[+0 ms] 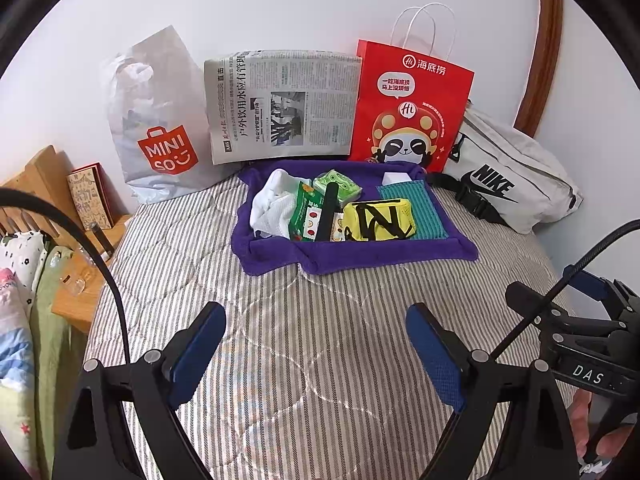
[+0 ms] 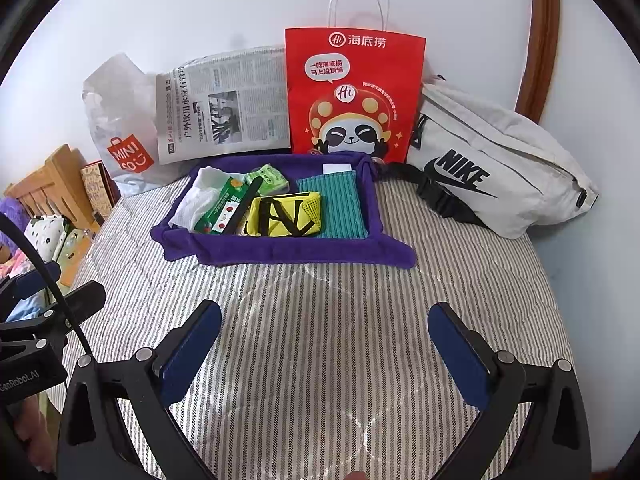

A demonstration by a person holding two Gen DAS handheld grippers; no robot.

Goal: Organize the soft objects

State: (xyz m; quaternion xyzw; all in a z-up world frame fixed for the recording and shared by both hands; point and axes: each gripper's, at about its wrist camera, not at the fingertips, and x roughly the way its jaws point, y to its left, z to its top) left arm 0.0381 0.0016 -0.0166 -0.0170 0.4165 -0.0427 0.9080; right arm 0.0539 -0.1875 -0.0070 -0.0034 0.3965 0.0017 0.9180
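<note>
A purple cloth tray [image 1: 360, 254] [image 2: 288, 250] sits on the striped bed. In it lie a white sock [image 1: 274, 204] [image 2: 198, 200], a green snack packet [image 1: 306, 210] [image 2: 222, 210], a green frog tissue pack [image 1: 338, 188] [image 2: 268, 178], a black stick [image 1: 326, 212] [image 2: 240, 208], a yellow mesh pouch [image 1: 378, 220] [image 2: 286, 214], a teal cloth [image 1: 418, 210] [image 2: 340, 206] and a white block [image 1: 396, 178] [image 2: 338, 168]. My left gripper [image 1: 316, 350] and right gripper [image 2: 326, 354] are open and empty, above the bed in front of the tray.
Against the wall stand a Miniso plastic bag [image 1: 160, 128] [image 2: 120, 128], a newspaper [image 1: 280, 108] [image 2: 224, 108], a red paper bag [image 1: 408, 112] [image 2: 352, 92] and a white Nike waist bag [image 1: 508, 176] [image 2: 492, 164]. A wooden shelf [image 1: 80, 276] is at left.
</note>
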